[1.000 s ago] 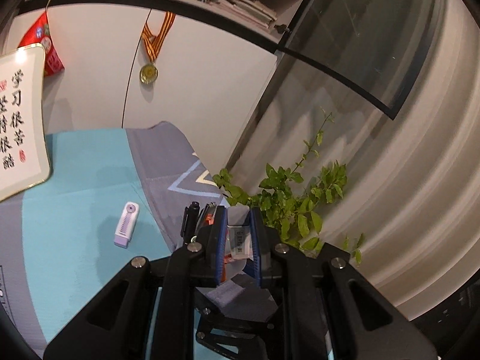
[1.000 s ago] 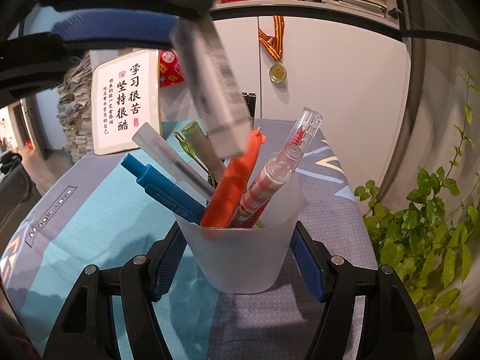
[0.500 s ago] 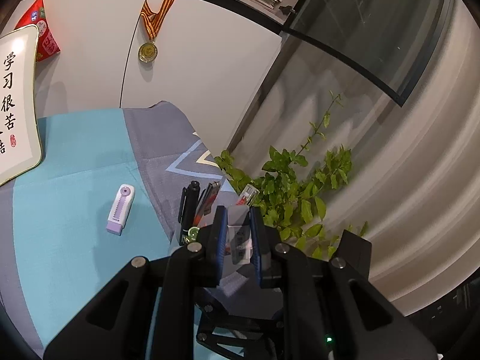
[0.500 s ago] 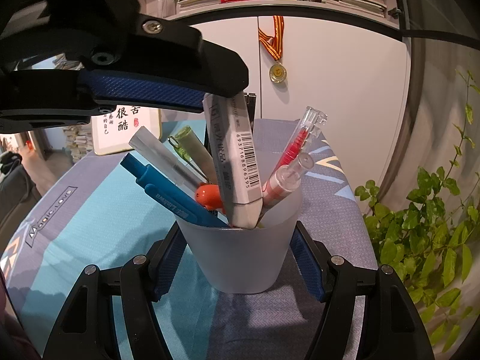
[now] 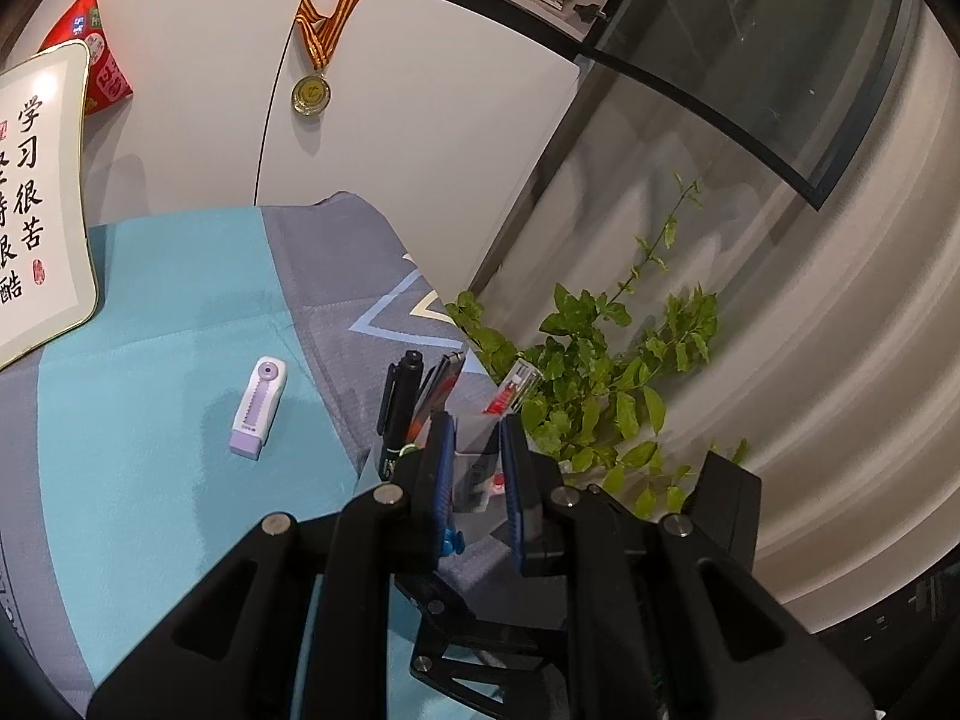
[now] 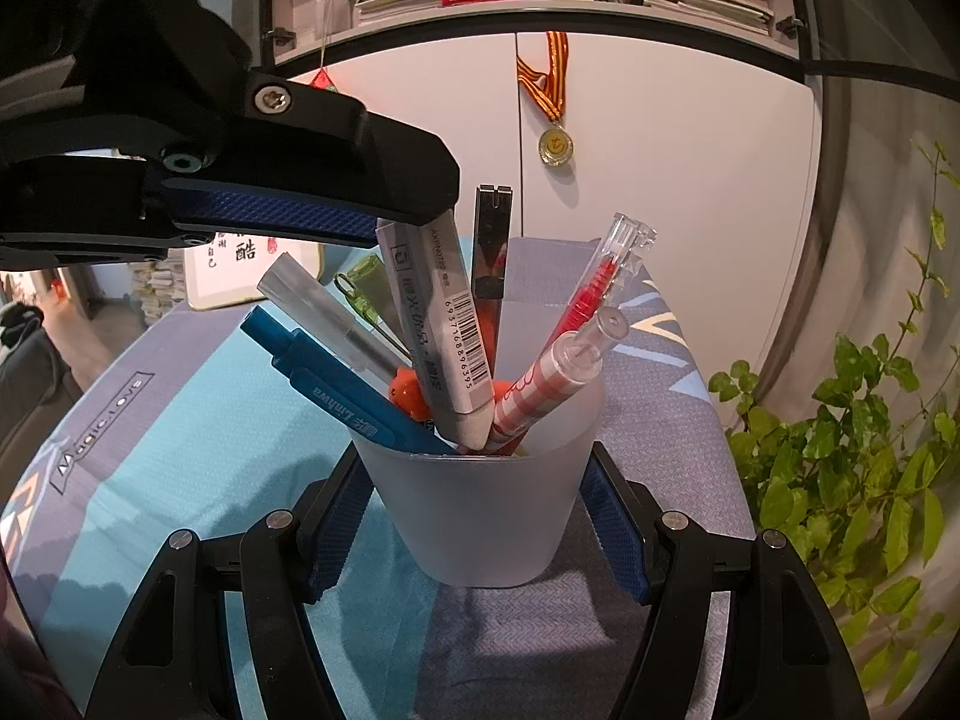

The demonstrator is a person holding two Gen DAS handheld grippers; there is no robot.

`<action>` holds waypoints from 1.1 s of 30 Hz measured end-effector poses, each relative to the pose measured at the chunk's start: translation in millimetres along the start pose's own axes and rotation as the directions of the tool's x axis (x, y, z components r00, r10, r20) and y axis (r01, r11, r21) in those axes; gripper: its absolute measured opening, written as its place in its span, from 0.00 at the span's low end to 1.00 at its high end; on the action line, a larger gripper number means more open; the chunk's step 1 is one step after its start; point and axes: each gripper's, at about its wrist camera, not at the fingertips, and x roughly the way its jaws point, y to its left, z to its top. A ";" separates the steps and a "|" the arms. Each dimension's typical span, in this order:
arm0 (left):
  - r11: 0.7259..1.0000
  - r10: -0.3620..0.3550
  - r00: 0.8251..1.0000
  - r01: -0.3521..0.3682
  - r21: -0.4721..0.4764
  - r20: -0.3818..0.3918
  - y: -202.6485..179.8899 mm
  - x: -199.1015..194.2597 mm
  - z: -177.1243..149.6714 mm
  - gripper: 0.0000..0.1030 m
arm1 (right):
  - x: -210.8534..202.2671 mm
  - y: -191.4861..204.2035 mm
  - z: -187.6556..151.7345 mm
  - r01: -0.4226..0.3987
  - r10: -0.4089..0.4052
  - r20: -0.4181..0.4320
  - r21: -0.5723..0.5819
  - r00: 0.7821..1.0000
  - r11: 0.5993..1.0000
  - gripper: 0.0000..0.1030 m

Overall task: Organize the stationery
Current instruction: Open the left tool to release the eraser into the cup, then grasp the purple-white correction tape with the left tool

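The table (image 6: 198,420) wears a teal and grey cloth; on it stands the frosted cup (image 6: 486,516), crammed with pens, and the right gripper (image 6: 480,525) has its blue pads clamped against both sides of that cup; above, the left gripper (image 5: 474,468) reaches in from the left, jaws pinching the top of a grey eraser (image 6: 438,324) in its barcoded sleeve, tilted, its rounded lower end down inside the rim among a blue pen (image 6: 342,384) and a red striped pen (image 6: 552,378) — whether it touches bottom, hard to say; out on the teal cloth, well apart, lies a small lilac correction tape (image 5: 259,399).
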 end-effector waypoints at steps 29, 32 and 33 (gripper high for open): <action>0.961 0.256 0.965 -0.249 -0.121 0.048 93.2 -1.5 10.3 0.41 | 0.1 -0.1 -0.3 0.001 -0.001 0.001 0.000 1.000 1.000 0.69; 0.950 0.300 0.954 -0.300 -0.088 -0.018 107.0 27.2 4.6 0.42 | 0.1 0.1 -0.3 0.001 -0.001 0.001 0.000 1.000 1.000 0.69; 0.946 0.315 0.948 -0.317 -0.064 -0.040 108.5 39.7 2.8 0.42 | 0.2 0.5 -0.3 0.001 -0.001 0.001 0.000 1.000 1.000 0.69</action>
